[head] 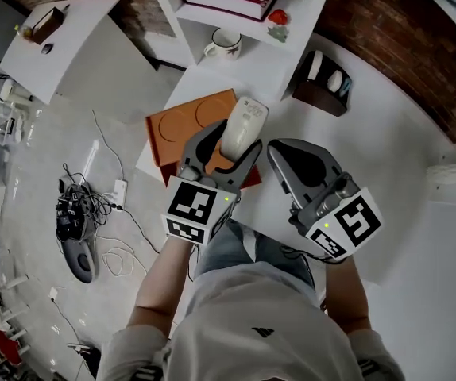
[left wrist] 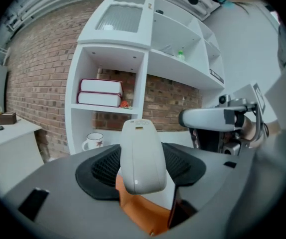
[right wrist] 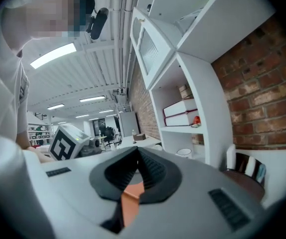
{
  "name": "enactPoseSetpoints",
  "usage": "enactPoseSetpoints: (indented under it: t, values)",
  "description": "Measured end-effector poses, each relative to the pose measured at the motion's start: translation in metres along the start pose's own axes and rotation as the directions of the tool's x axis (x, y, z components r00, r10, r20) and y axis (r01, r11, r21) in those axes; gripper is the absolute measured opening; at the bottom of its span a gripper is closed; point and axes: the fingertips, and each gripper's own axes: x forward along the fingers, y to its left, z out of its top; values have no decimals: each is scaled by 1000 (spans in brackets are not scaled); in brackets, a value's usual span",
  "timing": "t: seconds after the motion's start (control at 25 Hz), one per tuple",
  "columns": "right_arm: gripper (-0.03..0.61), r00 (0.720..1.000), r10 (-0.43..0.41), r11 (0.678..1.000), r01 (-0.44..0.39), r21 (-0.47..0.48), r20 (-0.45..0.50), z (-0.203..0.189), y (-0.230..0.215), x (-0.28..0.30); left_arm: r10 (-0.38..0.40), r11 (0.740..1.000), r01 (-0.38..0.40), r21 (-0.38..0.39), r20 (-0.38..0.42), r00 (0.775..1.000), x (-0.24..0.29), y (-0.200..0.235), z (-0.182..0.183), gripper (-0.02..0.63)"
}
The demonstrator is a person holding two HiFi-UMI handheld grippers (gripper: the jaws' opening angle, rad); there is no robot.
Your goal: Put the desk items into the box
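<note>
**White device held in the left tongs, above the orange box**

The left tongs (head: 228, 145) are closed on a white device (head: 242, 124), with the ribbed black pads pressing its near half. In the head view its long axis runs from 6 toward 12 o'clock, leaning a little to 1 o'clock, and the free end points at the shelf. It is smooth glossy plastic, oblong, with rounded ends. It hangs over the right edge of the flat orange box (head: 182, 125), which lies on the white counter (head: 387, 157) and has round outlines pressed into its top. The right tongs (head: 276, 153), at 3 o'clock, have their jaws pressed together and hold nothing.
</note>
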Motion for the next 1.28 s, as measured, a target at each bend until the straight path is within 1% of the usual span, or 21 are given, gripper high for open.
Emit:
enactPoseSetpoints:
  t: [0.16,0.32,0.44,0.64,0.76,0.96,1.12,1.28]
  values:
    - [9,997,70,998,-70,-2,-14,-2,21,22,69,997,-69,-24,9,998,-27,21,-5,273]
    - [9,988,153,988,-153,-2,-36,-3,42,45,147,988,-147,-55,10,989,-55,41,-10,274]
    - [9,982,184,983,-184,-1,-42,-7,58,60,176,982,-176,-64,5,984,-72,55,-18,273]
    - [9,965,254,967,-254,1,-60,-15,81,82,243,967,-244,-74,-17,970,-98,73,-37,273]
    - [9,959,275,961,-275,4,-65,-20,87,90,260,963,-261,-72,-25,965,-104,79,-45,275]
    - [9,955,285,958,-285,11,-80,-25,92,97,262,961,-267,-76,-67,963,-109,84,-64,275]
    - [9,955,283,959,-282,18,-92,-30,91,98,248,964,-256,-65,-112,962,-106,81,-83,275]
    - [9,955,278,961,-277,23,-102,-33,90,97,226,971,-236,-39,-175,958,-102,74,-108,275]
